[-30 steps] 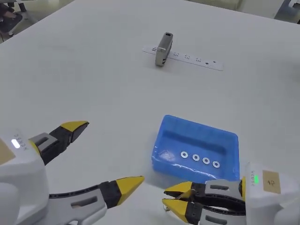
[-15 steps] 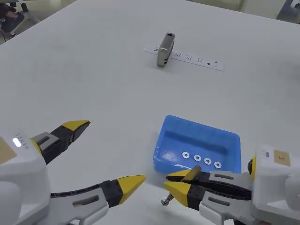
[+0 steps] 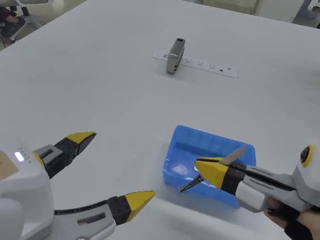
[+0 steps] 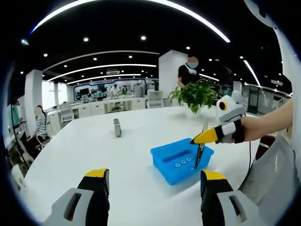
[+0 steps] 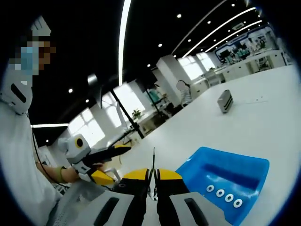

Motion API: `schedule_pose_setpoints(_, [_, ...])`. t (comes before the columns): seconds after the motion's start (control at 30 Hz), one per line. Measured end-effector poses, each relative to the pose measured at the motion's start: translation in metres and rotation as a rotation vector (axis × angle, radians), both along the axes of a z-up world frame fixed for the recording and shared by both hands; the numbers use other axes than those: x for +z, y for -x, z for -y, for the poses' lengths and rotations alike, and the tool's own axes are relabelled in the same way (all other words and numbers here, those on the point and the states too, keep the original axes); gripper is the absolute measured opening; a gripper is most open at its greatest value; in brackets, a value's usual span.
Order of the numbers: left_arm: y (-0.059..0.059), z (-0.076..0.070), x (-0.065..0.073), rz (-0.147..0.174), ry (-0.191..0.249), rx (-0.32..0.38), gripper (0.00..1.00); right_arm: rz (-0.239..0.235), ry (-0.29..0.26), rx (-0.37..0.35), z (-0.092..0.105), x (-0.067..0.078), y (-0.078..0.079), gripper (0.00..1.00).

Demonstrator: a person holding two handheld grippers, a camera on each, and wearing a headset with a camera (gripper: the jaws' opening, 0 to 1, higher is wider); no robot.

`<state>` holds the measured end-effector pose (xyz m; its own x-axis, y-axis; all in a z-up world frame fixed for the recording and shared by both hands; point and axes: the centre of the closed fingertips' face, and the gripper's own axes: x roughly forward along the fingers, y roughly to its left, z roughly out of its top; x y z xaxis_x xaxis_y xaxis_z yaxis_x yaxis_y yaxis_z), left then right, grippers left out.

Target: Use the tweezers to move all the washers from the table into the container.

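Washers (image 5: 224, 195): four, lying flat in a short row on the floor of the blue container (image 3: 182, 137). They are close together; the right gripper view shows small gaps between them. The container sits on the white counter (image 3: 100, 85), at the near side, right of centre in the head view.

Right gripper (image 3: 206, 167): fingers (image 5: 138, 175) pinched narrow on the tweezers (image 3: 190, 183). The tweezers stick out past the yellow tips and slant down to the left in the head view. There, the tweezers' points sit at the container's near-left rim. The left gripper view puts them hanging over the container, just beside the washer row. Cannot tell whether they touch a washer or the container. Whether the points hold anything is too small to tell.

Left gripper (image 3: 110, 167): fingers (image 3: 80, 137) spread wide, empty. It is low over the counter, left of the container and apart from it, with its tips pointing roughly toward the counter's far side.

Far side of the counter: white power strip (image 3: 205, 65) lying flat, with a grey adapter (image 3: 174, 54) standing on its left end, well apart from the container.

Left gripper view: potted plant (image 4: 195, 94) beyond the counter's far edge.
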<state>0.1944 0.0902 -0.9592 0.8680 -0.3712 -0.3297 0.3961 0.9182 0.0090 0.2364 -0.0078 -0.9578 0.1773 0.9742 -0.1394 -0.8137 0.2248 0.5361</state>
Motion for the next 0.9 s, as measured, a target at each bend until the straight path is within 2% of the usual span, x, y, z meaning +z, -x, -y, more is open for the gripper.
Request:
schedule_pose_setpoints(0.37, [0.000, 0.001, 0.000, -0.002, 0.001, -0.003, 0.81, -0.021, -0.024, -0.079, -0.002, 0.003, -0.020, 0.03])
schedule_pose_setpoints(0.73, [0.000, 0.001, 0.001, 0.001, 0.006, 0.002, 0.81, -0.006, 0.023, -0.123, -0.007, -0.008, -0.036, 0.03])
schedule_pose_setpoints(0.9, [0.000, 0.000, 0.002, 0.003, 0.007, 0.003, 0.81, 0.025, 0.062, -0.137, -0.007, -0.016, -0.043, 0.03])
